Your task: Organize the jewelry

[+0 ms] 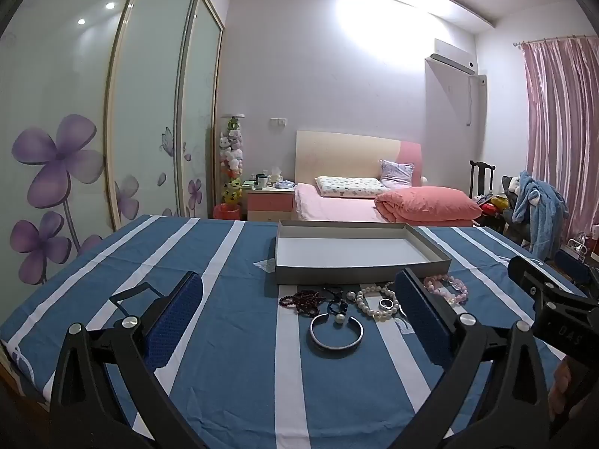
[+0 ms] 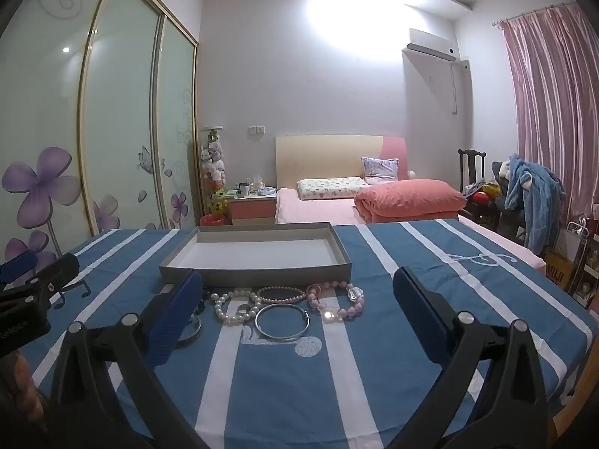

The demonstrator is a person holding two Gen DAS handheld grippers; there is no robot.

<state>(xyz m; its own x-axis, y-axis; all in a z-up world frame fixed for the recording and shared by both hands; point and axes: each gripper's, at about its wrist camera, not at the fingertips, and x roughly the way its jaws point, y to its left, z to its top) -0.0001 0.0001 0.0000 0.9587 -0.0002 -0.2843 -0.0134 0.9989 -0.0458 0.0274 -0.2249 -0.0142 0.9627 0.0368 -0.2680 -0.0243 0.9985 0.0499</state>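
Nothing is sorted yet: my left claw (image 1: 299,295) and right claw (image 2: 297,292) both hover wide apart and empty over the striped bench (image 1: 232,355). The grey tray (image 1: 355,252) at twelve o'clock holds nothing. Just this side of it lie the dark red beads (image 1: 299,299), pearl strand (image 1: 374,303), pink bead bracelet (image 2: 337,297), a silver cuff (image 1: 336,333), silver bangle (image 2: 282,321) and a ring (image 2: 242,309). I judge every piece remains to be moved.
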